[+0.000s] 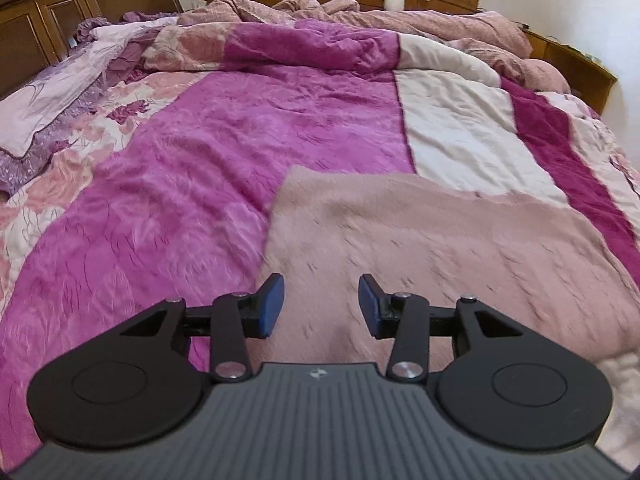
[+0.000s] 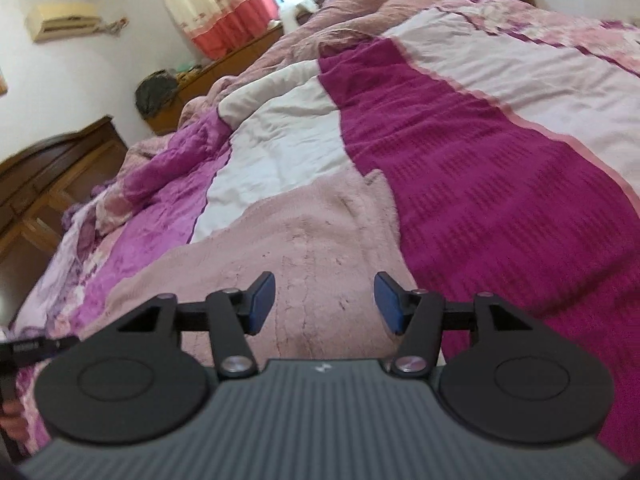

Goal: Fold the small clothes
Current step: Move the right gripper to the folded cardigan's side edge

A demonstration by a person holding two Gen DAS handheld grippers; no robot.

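Note:
A fuzzy pale pink garment (image 1: 432,240) lies flat on the bed, spread in front of both grippers; it also shows in the right wrist view (image 2: 296,240). My left gripper (image 1: 322,306) is open and empty, just above the garment's near left part. My right gripper (image 2: 324,304) is open and empty, above the garment's near right part, close to its right edge. The near edge of the garment is hidden under both grippers.
The bed is covered by a quilt with magenta (image 1: 224,152), white (image 1: 460,128) and floral patches. A rumpled pink duvet (image 1: 360,12) lies at the far side. A pillow (image 1: 48,100) lies at the left. A wooden headboard (image 1: 60,4) and a window ledge stand beyond.

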